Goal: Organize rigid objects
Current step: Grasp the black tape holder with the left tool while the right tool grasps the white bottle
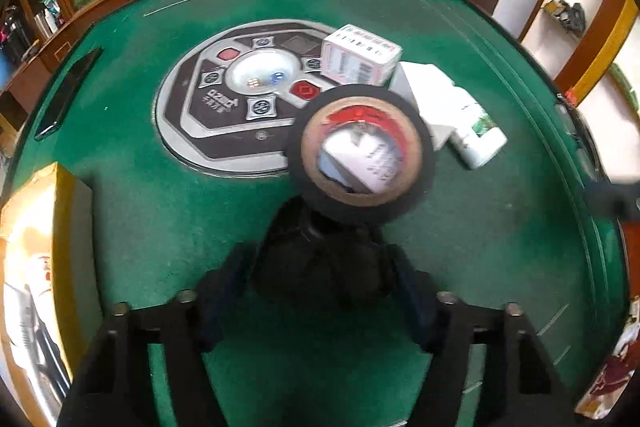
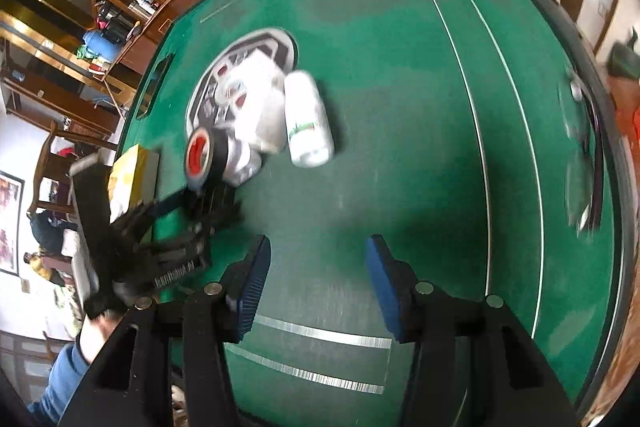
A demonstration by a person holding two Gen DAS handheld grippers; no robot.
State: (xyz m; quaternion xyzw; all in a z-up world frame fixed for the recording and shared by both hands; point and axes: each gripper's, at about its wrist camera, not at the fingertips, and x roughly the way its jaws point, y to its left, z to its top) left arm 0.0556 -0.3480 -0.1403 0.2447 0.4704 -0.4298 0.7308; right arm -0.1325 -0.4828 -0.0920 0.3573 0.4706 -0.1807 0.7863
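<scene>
My left gripper [image 1: 320, 227] is shut on a black tape roll [image 1: 360, 155] with a brown cardboard core and holds it upright above the green table. The roll [image 2: 202, 155] and the left gripper [image 2: 208, 199] also show in the right wrist view. Behind the roll lie a white and pink box [image 1: 360, 57], a white carton [image 1: 432, 99] and a white bottle [image 1: 478, 135] on its side. The bottle [image 2: 308, 119] also shows in the right wrist view. My right gripper [image 2: 318, 267] is open and empty above the felt, its blue pads [image 2: 254, 283] wide apart.
The green felt table [image 1: 160, 211] has a round control panel [image 1: 240, 99] in its middle. A yellow box [image 1: 36, 267] stands at the left edge. A wooden rim and a cabinet with flowers lie beyond the table's far side.
</scene>
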